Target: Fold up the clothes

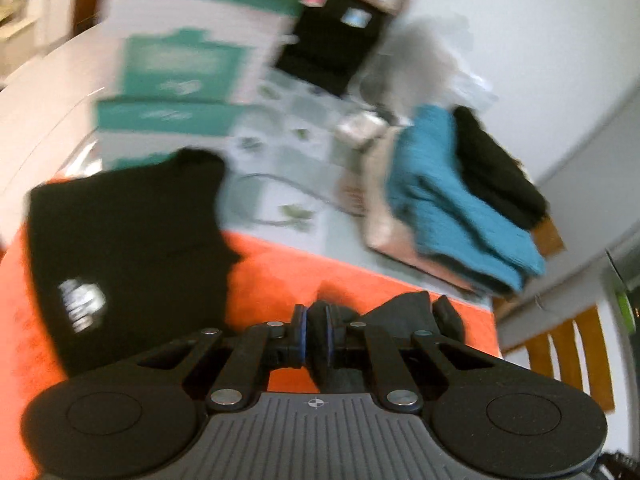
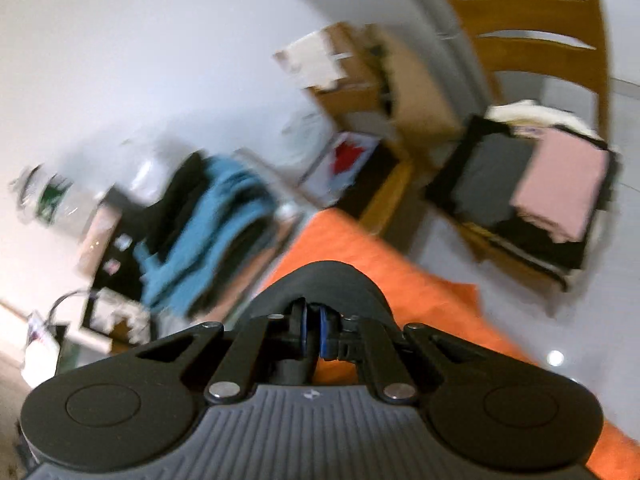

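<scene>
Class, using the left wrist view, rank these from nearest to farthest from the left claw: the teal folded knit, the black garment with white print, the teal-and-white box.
1. Black garment, left of the left claw, on the orange cloth.
2. Teal folded knit, upper right.
3. Teal-and-white box, at the back, upper left.

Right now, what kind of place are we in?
Probably a lived-in room at home: a wooden slat-back chair, a stack of folded teal and black clothes, and cardboard boxes against the white wall.

1. From the left wrist we look steeply down, close over the orange cloth (image 1: pixel 280 268), toward the white wall (image 1: pixel 540 60).
2. From the right wrist we look less steeply, across its edge toward a wooden chair (image 2: pixel 532 20).
3. Both views share the blue folded garment (image 1: pixel 452 196) and the orange cloth.
</scene>
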A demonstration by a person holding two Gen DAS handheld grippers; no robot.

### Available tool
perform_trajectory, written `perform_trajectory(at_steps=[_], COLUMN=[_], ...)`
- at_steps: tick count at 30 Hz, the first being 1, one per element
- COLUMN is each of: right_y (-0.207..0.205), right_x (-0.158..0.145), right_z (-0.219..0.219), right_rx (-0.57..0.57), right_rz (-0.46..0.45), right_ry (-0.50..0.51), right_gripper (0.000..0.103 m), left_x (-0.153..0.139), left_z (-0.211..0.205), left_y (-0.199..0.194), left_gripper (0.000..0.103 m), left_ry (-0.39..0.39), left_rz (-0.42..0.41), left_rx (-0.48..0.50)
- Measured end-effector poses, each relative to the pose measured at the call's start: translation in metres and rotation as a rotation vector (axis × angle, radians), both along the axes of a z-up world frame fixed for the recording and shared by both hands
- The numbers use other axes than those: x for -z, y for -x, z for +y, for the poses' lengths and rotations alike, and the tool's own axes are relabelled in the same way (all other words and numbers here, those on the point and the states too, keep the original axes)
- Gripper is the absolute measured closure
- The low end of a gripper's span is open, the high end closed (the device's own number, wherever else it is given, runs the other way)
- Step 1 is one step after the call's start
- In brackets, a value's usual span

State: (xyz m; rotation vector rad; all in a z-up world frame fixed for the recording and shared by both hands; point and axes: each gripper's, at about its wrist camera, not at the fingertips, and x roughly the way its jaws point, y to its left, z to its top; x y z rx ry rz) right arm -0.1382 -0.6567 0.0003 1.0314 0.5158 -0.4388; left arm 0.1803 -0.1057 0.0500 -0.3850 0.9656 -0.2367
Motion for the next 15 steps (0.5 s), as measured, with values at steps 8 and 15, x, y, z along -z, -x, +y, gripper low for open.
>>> perform_trajectory(at_steps=[8, 15], right_y=[-0.001, 0.002], right_x=[0.06, 0.035], right_z=[-0.025, 0.002], right_rx=[-0.066, -0.21], right_rz=[0.25, 0.28], right_ry=[0.03, 0.145], right_gripper=[0.092, 0.073], left_x=[0.051, 0.044], left_z=[0.056, 0.057], left_y=[0.015, 0.045], left_gripper=[0.089, 0.07], left_ry=[0.104, 0.089], left_rz=[0.129, 0.119], left_rx=[-0.151, -0.122])
